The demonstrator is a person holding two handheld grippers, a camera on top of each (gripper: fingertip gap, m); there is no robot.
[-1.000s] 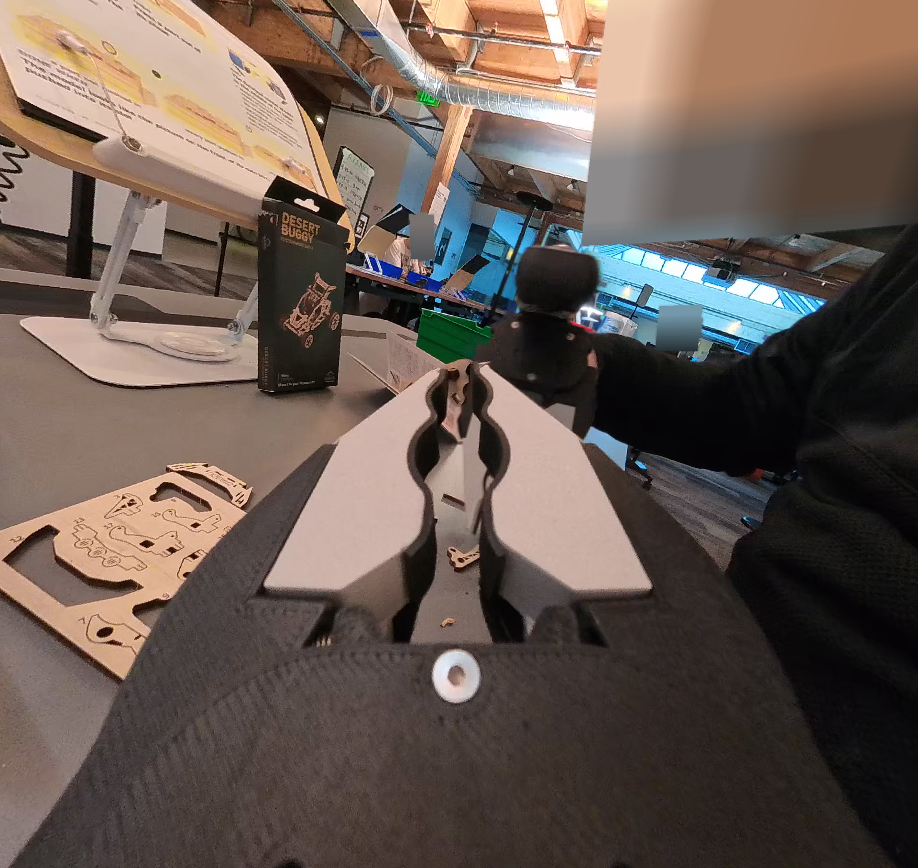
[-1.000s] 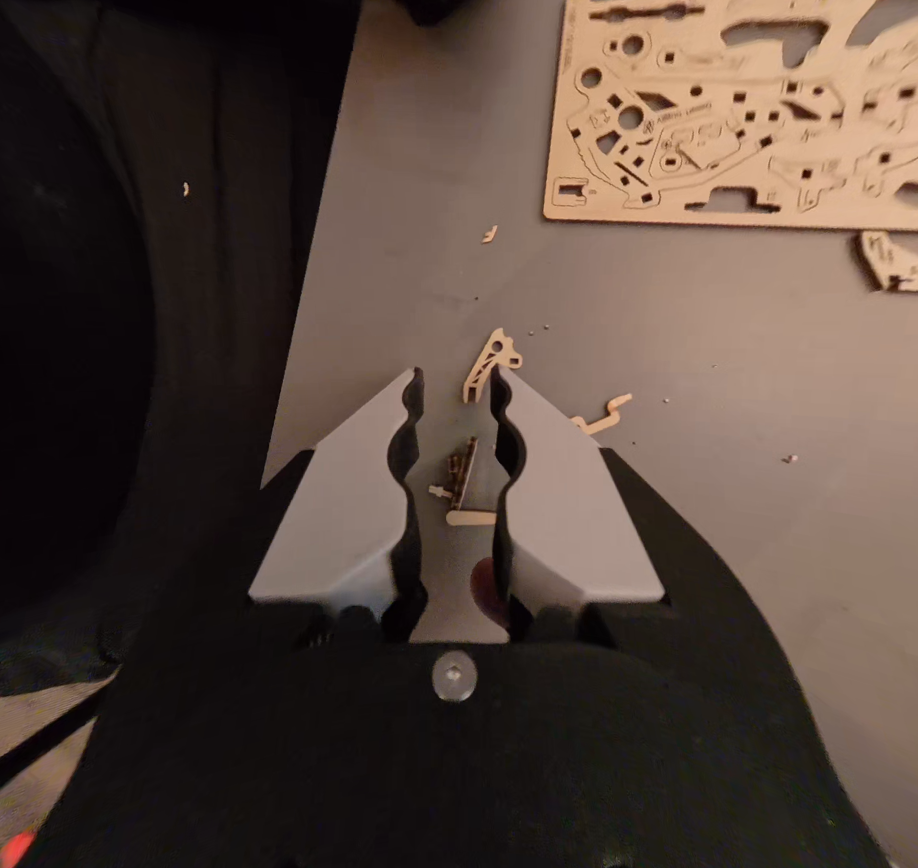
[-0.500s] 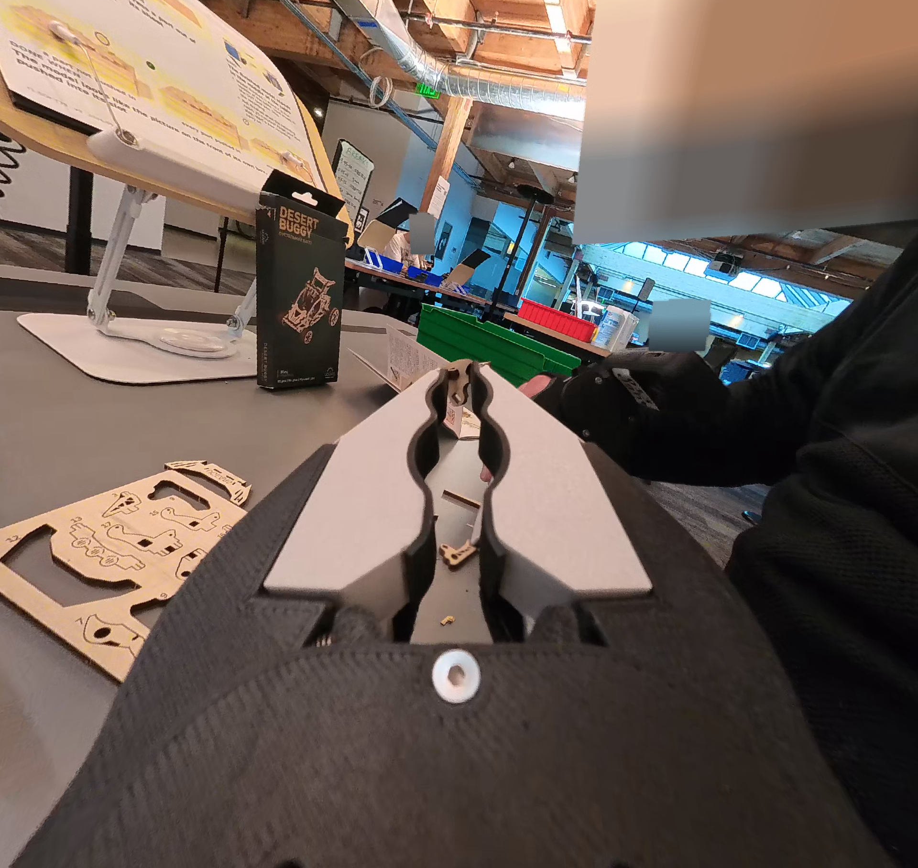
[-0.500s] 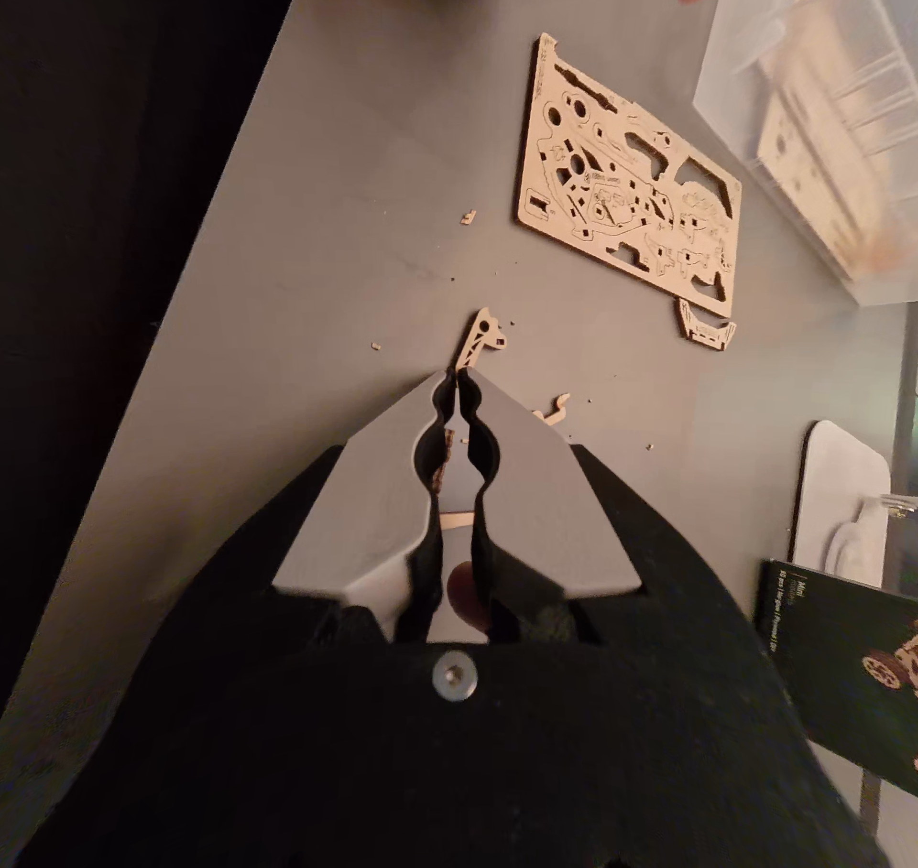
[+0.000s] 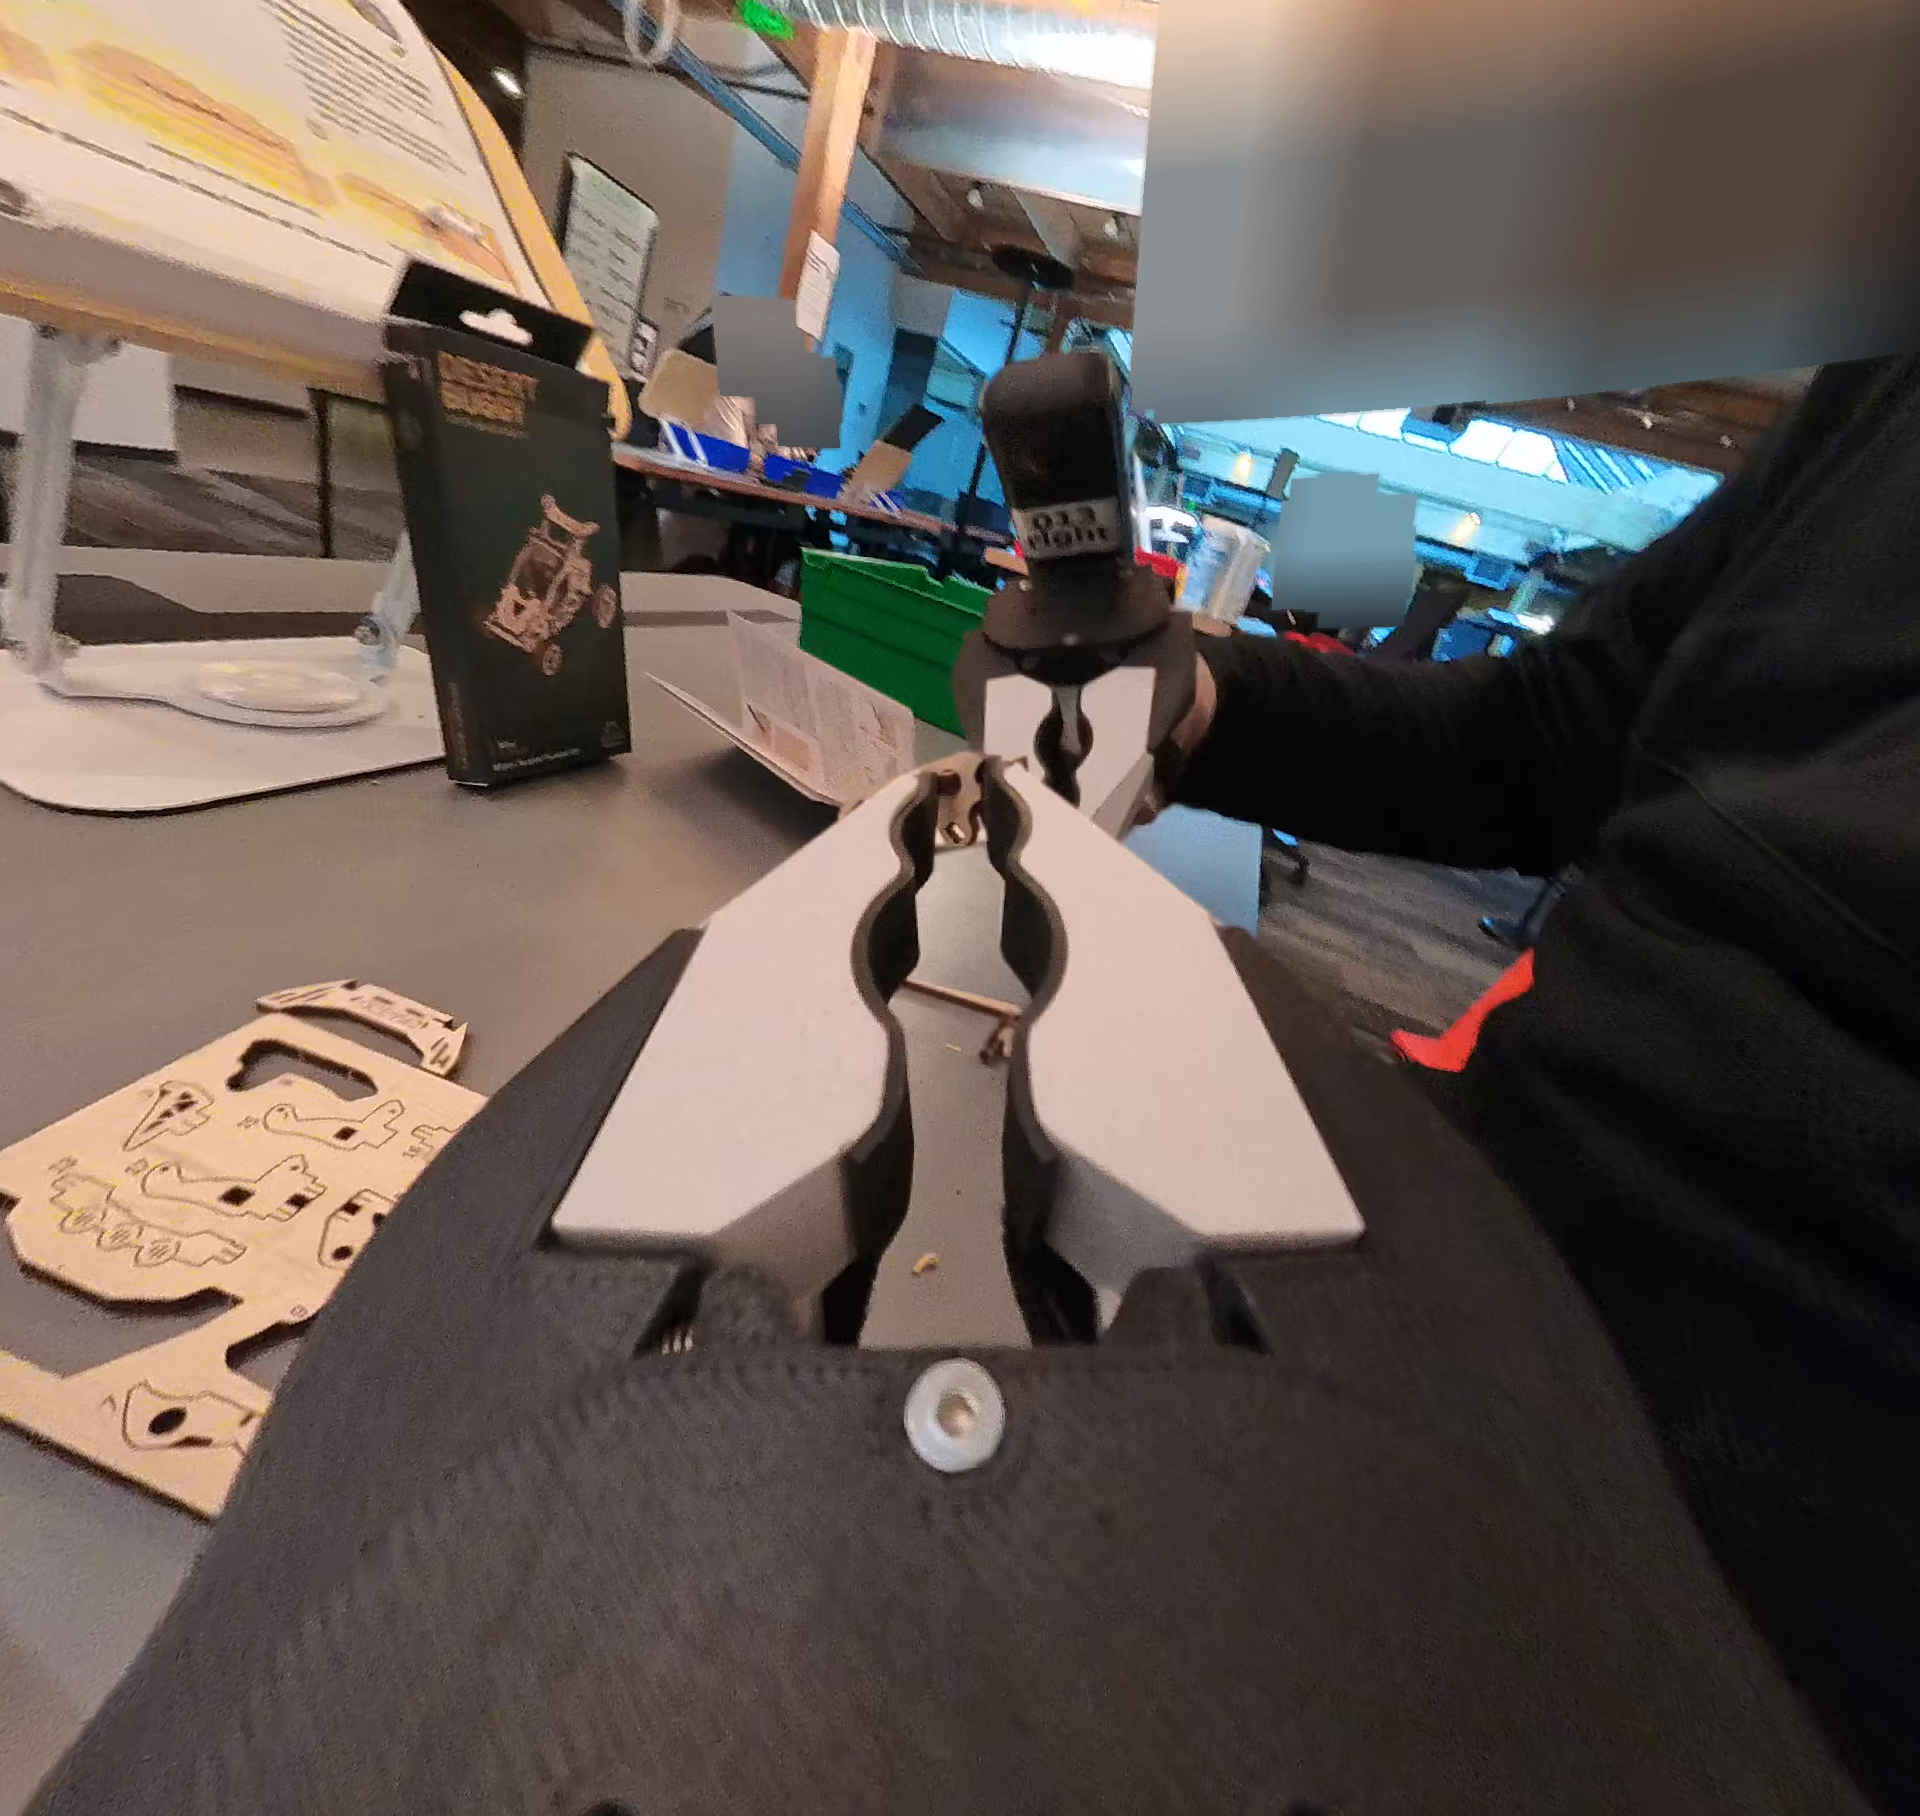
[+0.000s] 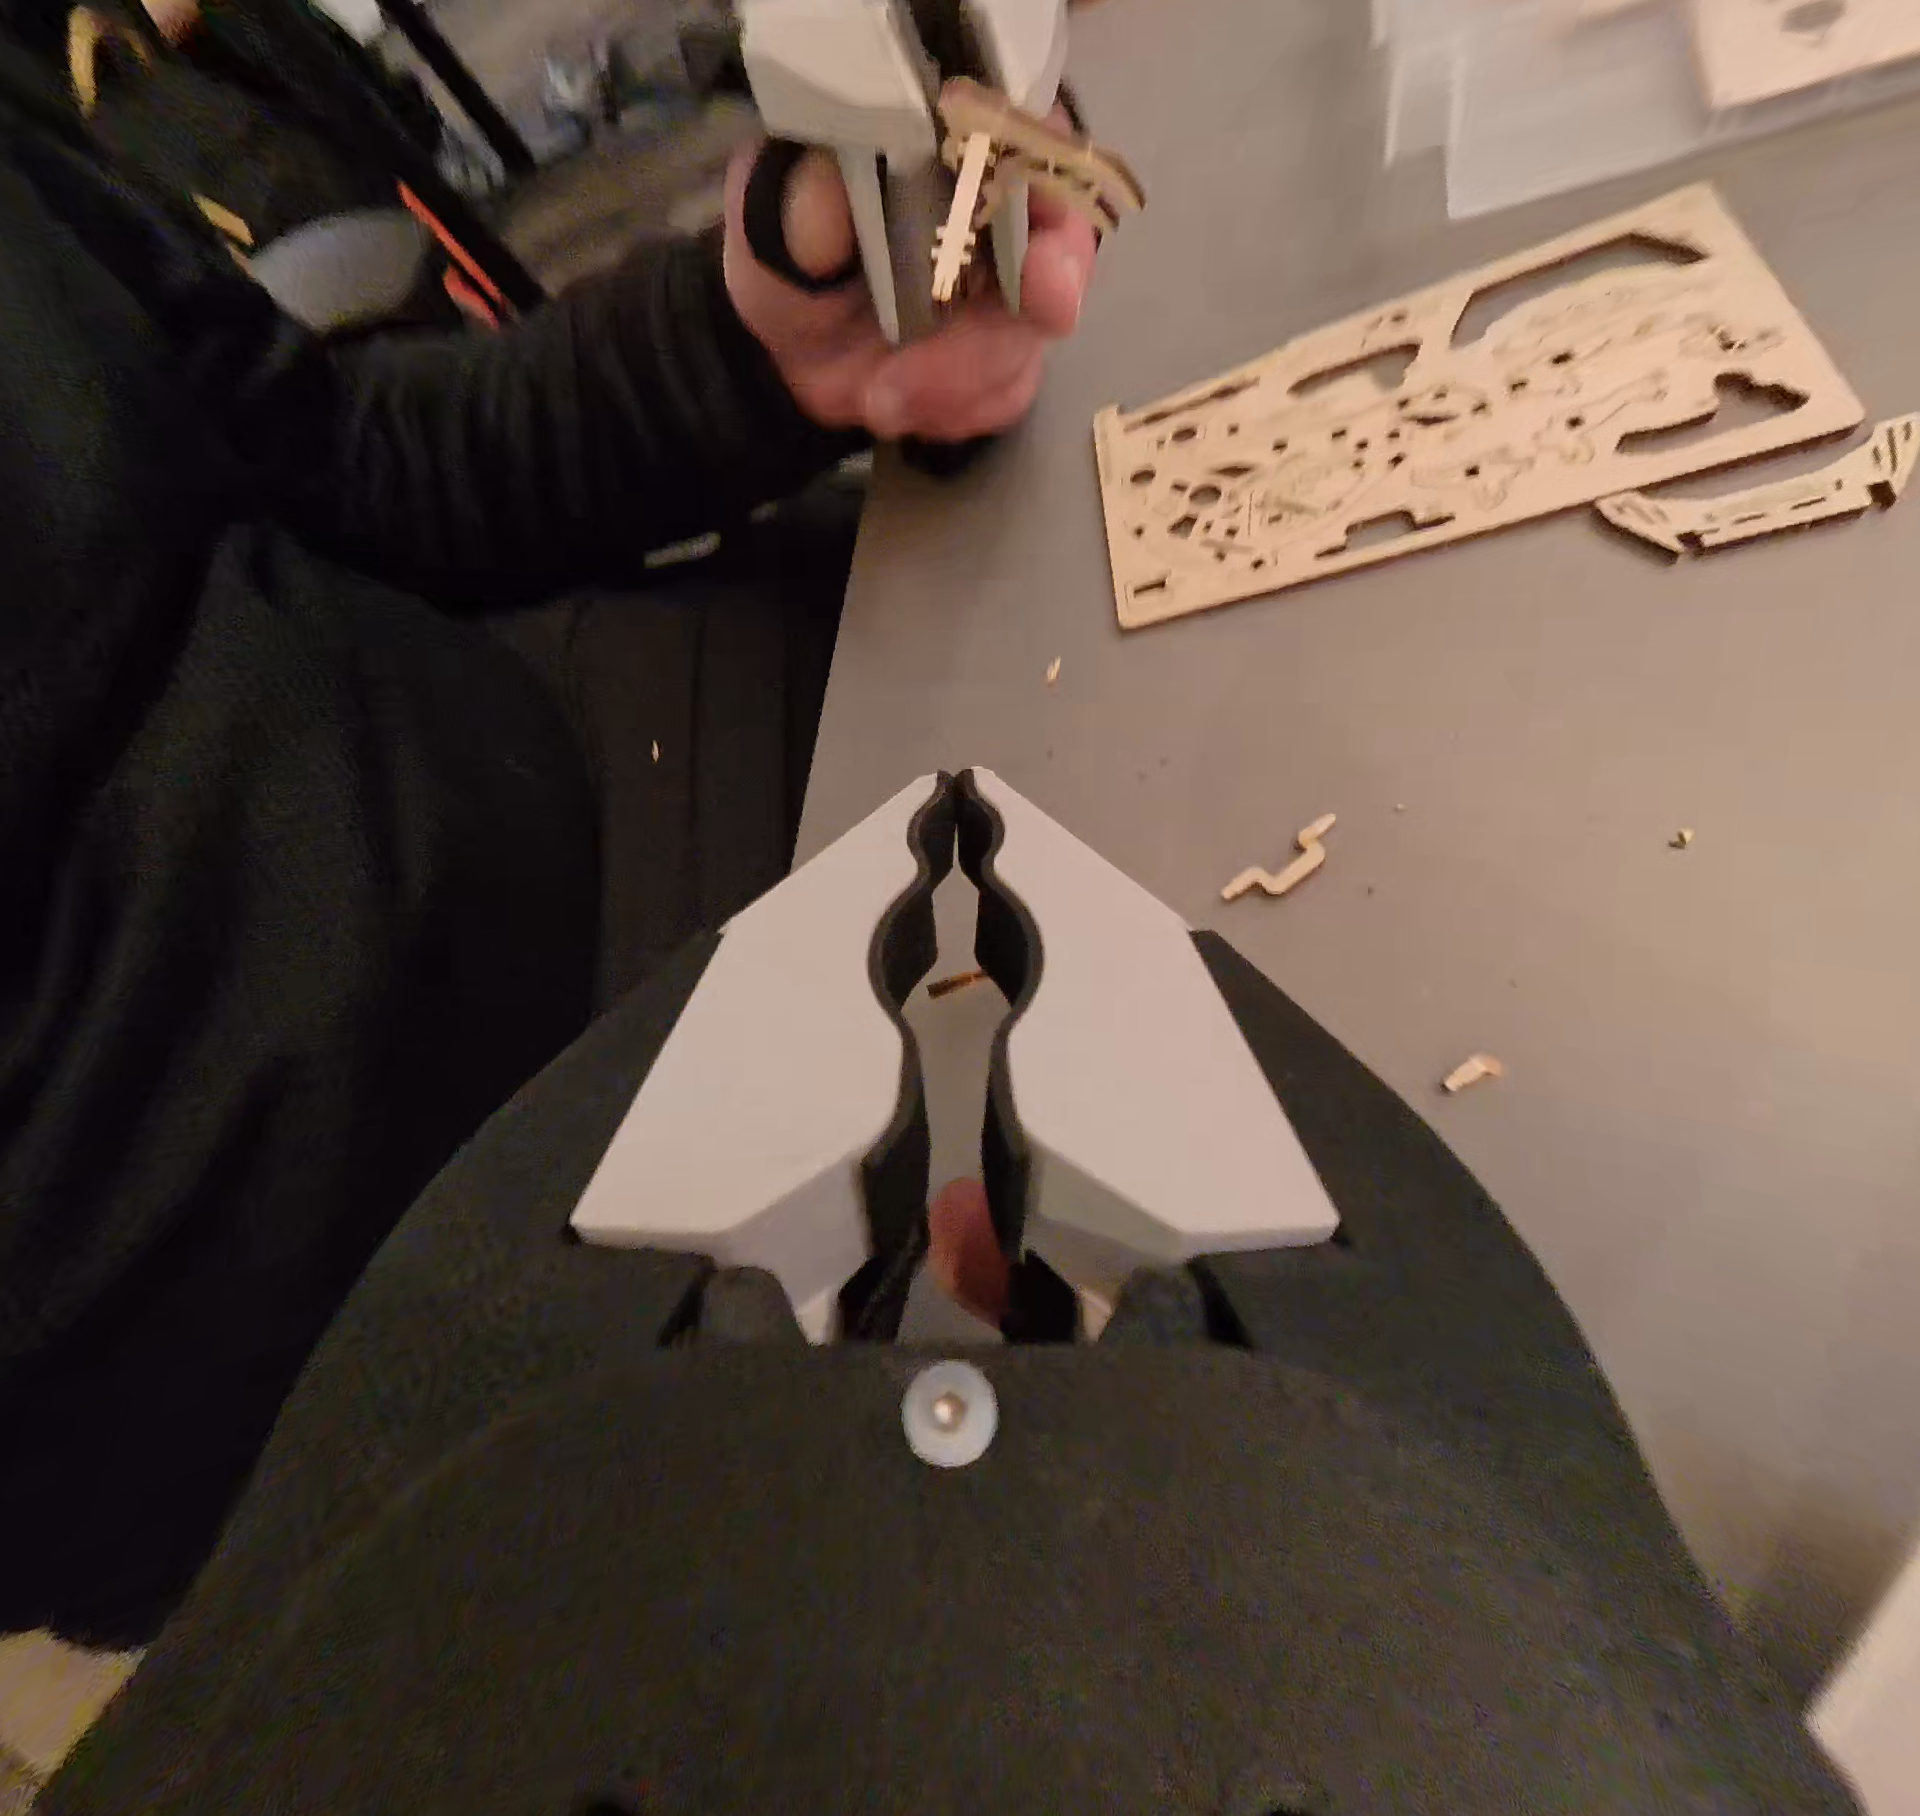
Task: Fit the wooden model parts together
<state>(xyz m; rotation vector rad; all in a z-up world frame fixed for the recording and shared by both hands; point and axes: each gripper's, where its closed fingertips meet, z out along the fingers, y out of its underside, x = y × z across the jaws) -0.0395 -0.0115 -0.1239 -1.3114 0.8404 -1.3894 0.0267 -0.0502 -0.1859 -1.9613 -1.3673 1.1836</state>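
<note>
1. We see the left gripper raised above the grey table, its fingertips clamped on a small wooden assembly.
2. From the right wrist view, that same assembly pokes out of the left gripper's tips, a flat curved piece with a pegged strip crossing it, held in the air near the table edge.
3. The right gripper hovers over the table's near edge, its tips closed together with nothing between them.
4. In the left wrist view the right gripper points down, just behind the left's tips.
5. On the table lies the punched wooden sheet, a loose part beside it, and a zigzag scrap nearer us.
6. Further back stand a dark box and a folded leaflet.
</note>
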